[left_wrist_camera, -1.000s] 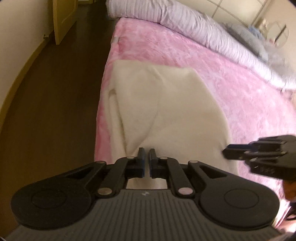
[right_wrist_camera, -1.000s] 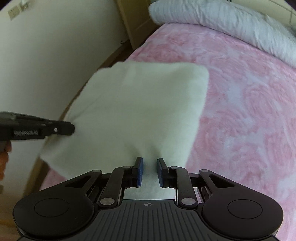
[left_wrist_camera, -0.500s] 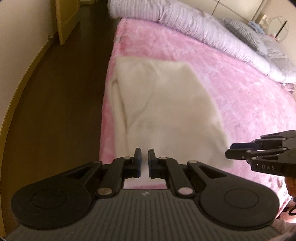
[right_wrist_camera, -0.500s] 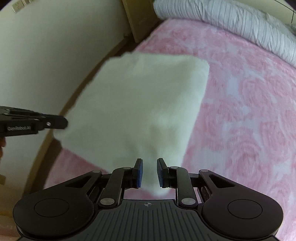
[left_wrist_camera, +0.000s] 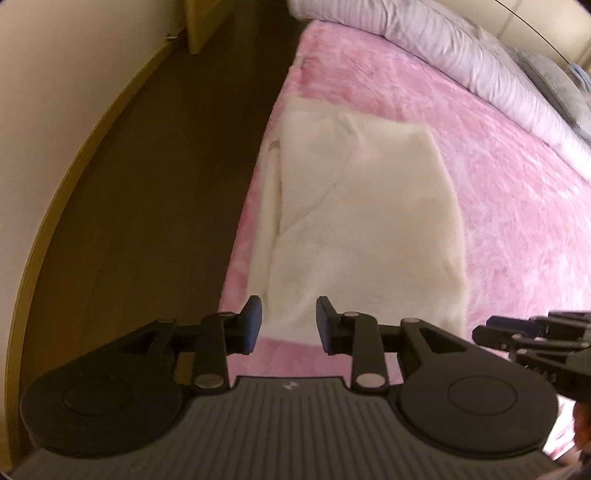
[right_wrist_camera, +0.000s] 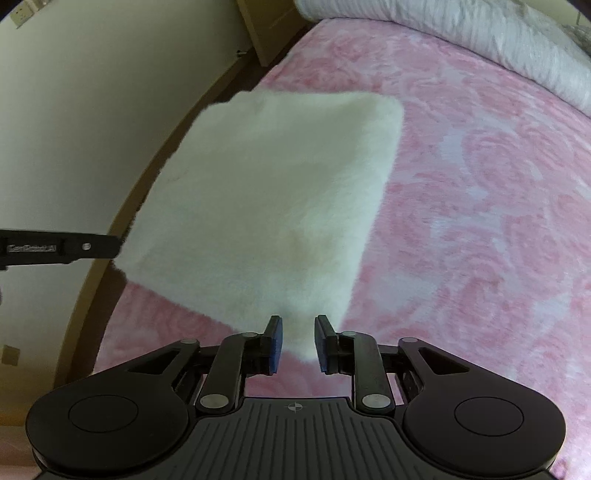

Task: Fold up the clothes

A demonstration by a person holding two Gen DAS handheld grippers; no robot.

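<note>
— Garment [left_wrist_camera: 365,221], cream and fluffy: where is it?
— Folded flat on the pink bedspread [left_wrist_camera: 517,206], along the edge nearest the floor [left_wrist_camera: 155,206].
— Left gripper [left_wrist_camera: 289,325]?
— Jaws opening, nothing between them, above the garment's near hem.
— Right gripper [right_wrist_camera: 297,341]?
— Opening too, released, over its near corner.

Place: a bedroom in a home.
Bed: a pink rose-patterned bedspread [right_wrist_camera: 480,192] is spread wide across it.
Bedding: a striped pale duvet [left_wrist_camera: 424,40] is bunched along the far edge.
Floor: dark wood flooring [left_wrist_camera: 155,192] is edged by a skirting board.
Walls: cream wall [right_wrist_camera: 92,92]; a wall socket [right_wrist_camera: 23,13] is fitted.
</note>
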